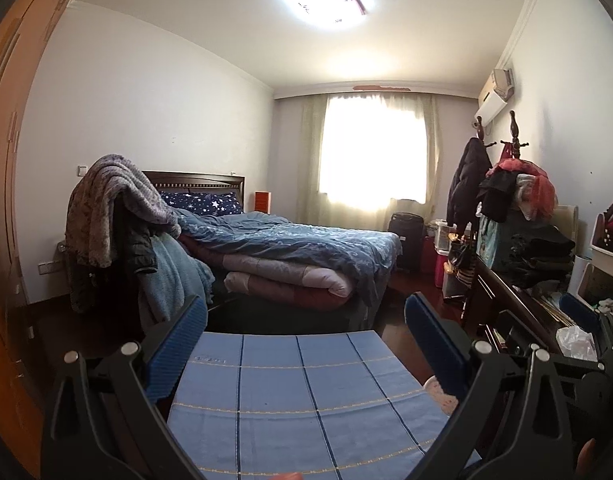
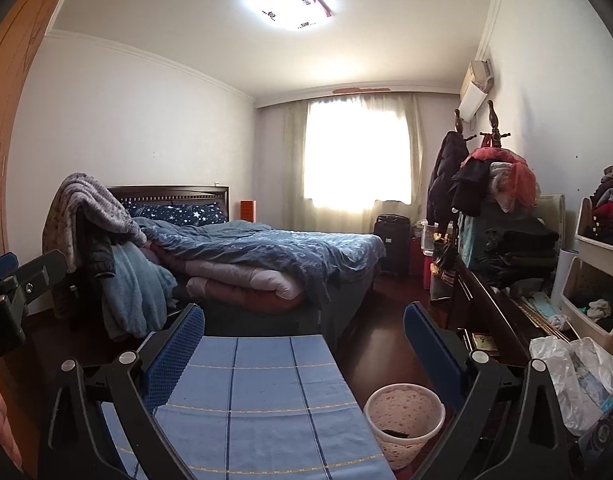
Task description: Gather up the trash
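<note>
Bedroom clutter frames a blue checked cloth (image 2: 258,404); both the left gripper (image 1: 306,344) and right gripper (image 2: 304,344) gape, holding nothing. Beside it, the speckled bin (image 2: 404,420) holds something dark, possibly trash.

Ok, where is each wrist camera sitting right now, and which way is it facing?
Left wrist: low over the blue checked cloth, facing the bed and window; open left gripper frames it, right gripper at the right edge.
Right wrist: further right, same heading; open right gripper over the cloth, speckled bin below, left gripper at the left edge.
Shared: cloth, bed, window, plastic bag.
</note>
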Tool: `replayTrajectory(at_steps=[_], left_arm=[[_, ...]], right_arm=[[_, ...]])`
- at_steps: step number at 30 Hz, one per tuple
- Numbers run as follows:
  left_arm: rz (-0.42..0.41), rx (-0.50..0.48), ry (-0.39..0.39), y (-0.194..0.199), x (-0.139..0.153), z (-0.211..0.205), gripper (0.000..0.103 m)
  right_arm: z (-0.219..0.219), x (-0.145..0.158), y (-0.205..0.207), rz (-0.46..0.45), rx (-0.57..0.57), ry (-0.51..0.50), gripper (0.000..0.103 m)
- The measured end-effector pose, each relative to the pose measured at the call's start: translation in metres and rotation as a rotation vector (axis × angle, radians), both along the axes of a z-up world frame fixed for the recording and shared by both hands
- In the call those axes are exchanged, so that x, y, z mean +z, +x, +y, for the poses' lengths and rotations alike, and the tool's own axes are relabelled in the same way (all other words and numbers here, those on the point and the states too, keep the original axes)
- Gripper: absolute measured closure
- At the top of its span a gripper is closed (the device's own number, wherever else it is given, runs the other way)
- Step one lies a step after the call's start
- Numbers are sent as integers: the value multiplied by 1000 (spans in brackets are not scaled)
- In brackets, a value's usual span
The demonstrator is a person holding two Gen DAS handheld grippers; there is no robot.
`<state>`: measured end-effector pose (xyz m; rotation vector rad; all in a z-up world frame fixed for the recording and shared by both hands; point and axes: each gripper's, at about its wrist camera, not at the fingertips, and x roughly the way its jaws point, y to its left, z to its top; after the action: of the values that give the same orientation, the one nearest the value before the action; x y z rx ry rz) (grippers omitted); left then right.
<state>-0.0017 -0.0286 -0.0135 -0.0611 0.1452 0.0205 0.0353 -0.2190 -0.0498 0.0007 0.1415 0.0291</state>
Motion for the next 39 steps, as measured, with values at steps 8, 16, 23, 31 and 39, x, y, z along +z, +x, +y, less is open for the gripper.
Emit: replayTrajectory(at_steps=[8, 16, 23, 31, 39], left_arm=[[-11, -12, 15, -5, 2, -6, 3], [-14, -20, 17, -8, 1, -6, 3], [-13, -30, 18, -10, 1, -9, 3], [-19, -25, 16, -11, 2, -7, 3], [-25, -25, 11, -12, 4, -4, 3]], right_arm=[[-4, 2, -5, -12, -15, 3, 4], [-5, 2, -7, -14, -15, 5, 4], [-6, 1, -8, -14, -18, 5, 4], [-8, 4, -11, -17, -37, 2, 4], [-10, 11, -13, -32, -53, -6, 4]])
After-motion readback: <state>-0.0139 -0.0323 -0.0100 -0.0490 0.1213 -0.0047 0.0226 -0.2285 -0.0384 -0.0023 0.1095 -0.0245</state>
